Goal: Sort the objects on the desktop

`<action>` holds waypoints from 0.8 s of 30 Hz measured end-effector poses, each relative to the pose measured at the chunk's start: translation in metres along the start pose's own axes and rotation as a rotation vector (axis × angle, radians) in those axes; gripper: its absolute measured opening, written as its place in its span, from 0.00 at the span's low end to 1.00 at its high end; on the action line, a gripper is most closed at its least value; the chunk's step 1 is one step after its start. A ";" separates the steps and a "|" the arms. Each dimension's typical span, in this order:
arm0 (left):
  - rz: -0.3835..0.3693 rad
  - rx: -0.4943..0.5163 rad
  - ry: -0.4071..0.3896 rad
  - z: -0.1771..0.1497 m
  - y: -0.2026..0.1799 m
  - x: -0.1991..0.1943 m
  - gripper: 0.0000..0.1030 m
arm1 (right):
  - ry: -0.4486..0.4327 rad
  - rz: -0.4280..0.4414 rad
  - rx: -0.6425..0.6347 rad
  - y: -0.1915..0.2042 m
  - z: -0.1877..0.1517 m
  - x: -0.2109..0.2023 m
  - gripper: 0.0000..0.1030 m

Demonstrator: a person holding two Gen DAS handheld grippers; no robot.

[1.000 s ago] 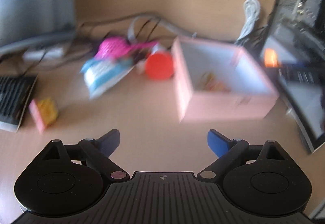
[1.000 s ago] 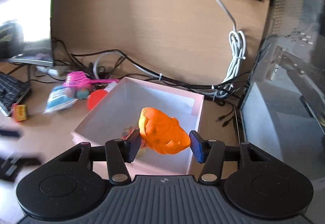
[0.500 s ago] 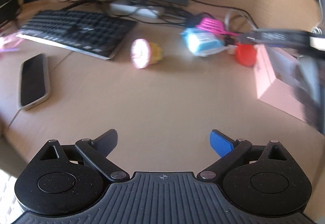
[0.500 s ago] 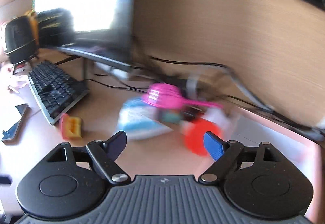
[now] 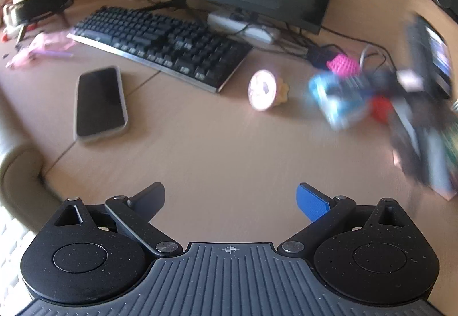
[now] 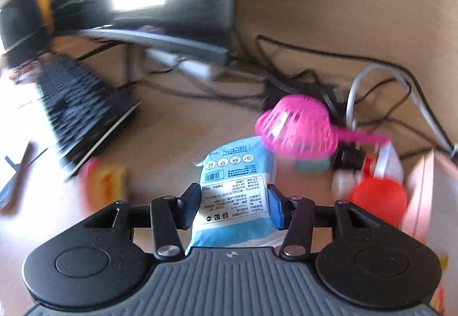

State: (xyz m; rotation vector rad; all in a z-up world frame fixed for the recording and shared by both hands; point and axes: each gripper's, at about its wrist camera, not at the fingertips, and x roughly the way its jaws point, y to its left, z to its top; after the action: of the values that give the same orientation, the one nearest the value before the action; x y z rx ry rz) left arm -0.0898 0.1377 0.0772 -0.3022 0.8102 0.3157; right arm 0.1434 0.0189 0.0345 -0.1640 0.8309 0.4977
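The right gripper (image 6: 234,204) pinches a blue-and-white packet (image 6: 236,190) between its fingers, low over the desk (image 5: 200,149), near its back edge. A pink strainer (image 6: 297,127) lies just behind. The left gripper (image 5: 230,200) hangs wide and holds nothing, above bare desk near the front edge.

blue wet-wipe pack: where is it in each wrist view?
Left wrist: blue wet-wipe pack at right, blurred, beside the red ball.
Right wrist: lower centre, between the right tongs.
Shared landmark: pink mesh scoop, just behind the pack.
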 end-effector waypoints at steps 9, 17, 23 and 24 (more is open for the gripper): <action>-0.091 0.042 -0.034 0.066 -0.027 0.083 0.98 | 0.033 0.004 0.046 -0.018 -0.115 -0.112 0.45; -0.010 -0.007 0.007 0.096 -0.047 0.147 0.85 | -0.038 -0.120 0.105 -0.052 -0.138 -0.161 0.55; 0.060 0.118 -0.017 0.091 -0.067 0.150 0.62 | -0.077 -0.166 0.157 -0.066 -0.152 -0.192 0.59; 0.059 0.149 -0.015 0.089 -0.071 0.148 0.62 | -0.081 -0.172 0.162 -0.067 -0.153 -0.193 0.59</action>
State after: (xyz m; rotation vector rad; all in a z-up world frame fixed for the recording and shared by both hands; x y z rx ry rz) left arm 0.0919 0.1305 0.0347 -0.1364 0.8237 0.3106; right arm -0.0356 -0.1595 0.0717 -0.0650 0.7670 0.2722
